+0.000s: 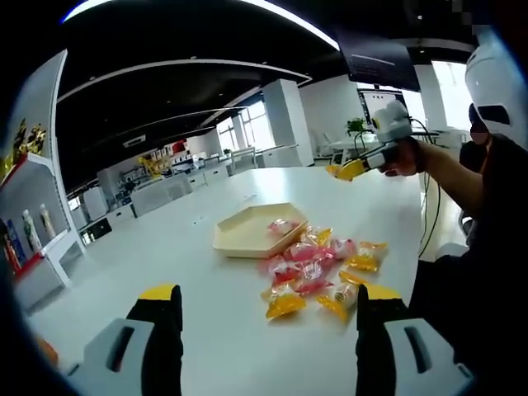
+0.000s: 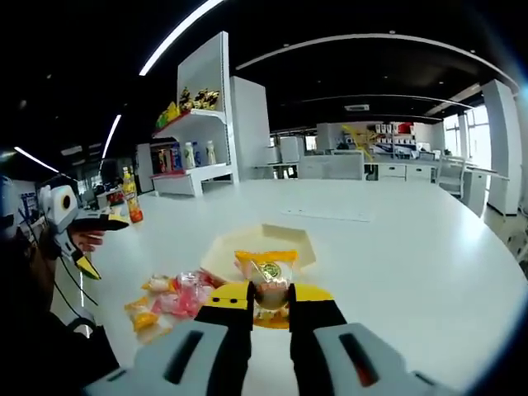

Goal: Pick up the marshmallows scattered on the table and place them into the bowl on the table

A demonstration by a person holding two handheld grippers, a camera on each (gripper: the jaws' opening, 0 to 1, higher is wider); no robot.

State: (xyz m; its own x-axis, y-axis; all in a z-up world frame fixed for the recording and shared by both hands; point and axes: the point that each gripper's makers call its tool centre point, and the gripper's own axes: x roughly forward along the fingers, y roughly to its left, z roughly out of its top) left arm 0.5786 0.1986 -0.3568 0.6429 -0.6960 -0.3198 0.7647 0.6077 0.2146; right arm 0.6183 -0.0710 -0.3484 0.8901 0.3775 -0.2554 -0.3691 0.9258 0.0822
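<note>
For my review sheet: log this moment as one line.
right gripper: shut on marshmallow, near bowl | left gripper: open, above table | pile beside bowl

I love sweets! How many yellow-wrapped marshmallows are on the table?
4 at least on the table: two at the pile's near edge, one on its right side, one behind by the bowl. More may hide under pink ones. The right gripper holds another.

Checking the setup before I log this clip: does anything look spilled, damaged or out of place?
Nothing looks damaged. The wrapped marshmallows lie loose in a heap on the white table beside the bowl, as the task expects. One marshmallow is clamped in the right gripper.
</note>
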